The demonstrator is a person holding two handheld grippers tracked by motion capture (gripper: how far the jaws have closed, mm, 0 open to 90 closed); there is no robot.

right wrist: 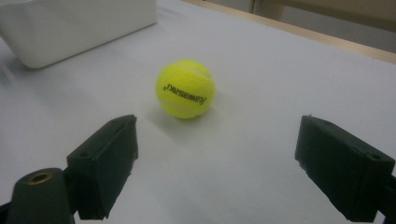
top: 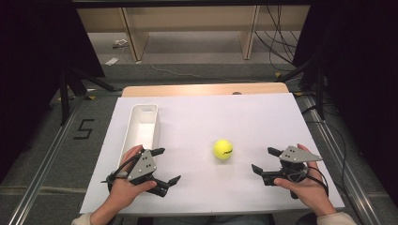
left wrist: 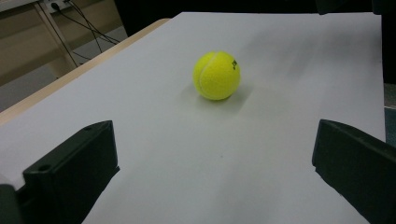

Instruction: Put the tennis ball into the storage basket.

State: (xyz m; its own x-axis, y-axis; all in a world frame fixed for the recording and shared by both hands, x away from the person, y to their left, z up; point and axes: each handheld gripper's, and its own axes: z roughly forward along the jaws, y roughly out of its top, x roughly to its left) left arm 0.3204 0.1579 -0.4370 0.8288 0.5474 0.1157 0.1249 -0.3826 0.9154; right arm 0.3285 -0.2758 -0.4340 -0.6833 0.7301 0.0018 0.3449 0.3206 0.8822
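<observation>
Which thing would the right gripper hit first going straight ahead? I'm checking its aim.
Probably the ball: it sits ahead of the open right gripper, roughly centred, with bare table between; the tray is farther left.

A white sheet (top: 211, 122) covers most of the tabletop (top: 206, 89) — bare wood shows as a strip along the far edge. On the sheet's left side stands a long white tray (top: 133, 123), narrow, its length running away from the person; the right gripper view shows its wall (right wrist: 70, 28) at top left. Beyond the tabletop, wooden legs (top: 133, 40) rise from a grey floor (top: 197, 51) with cables (top: 277, 42) trailing at the right. Left of the tabletop a "5" (top: 83, 129) is marked on the floor beside a metal rail (top: 42, 164) — dark stand legs (top: 70, 84) are nearby.
</observation>
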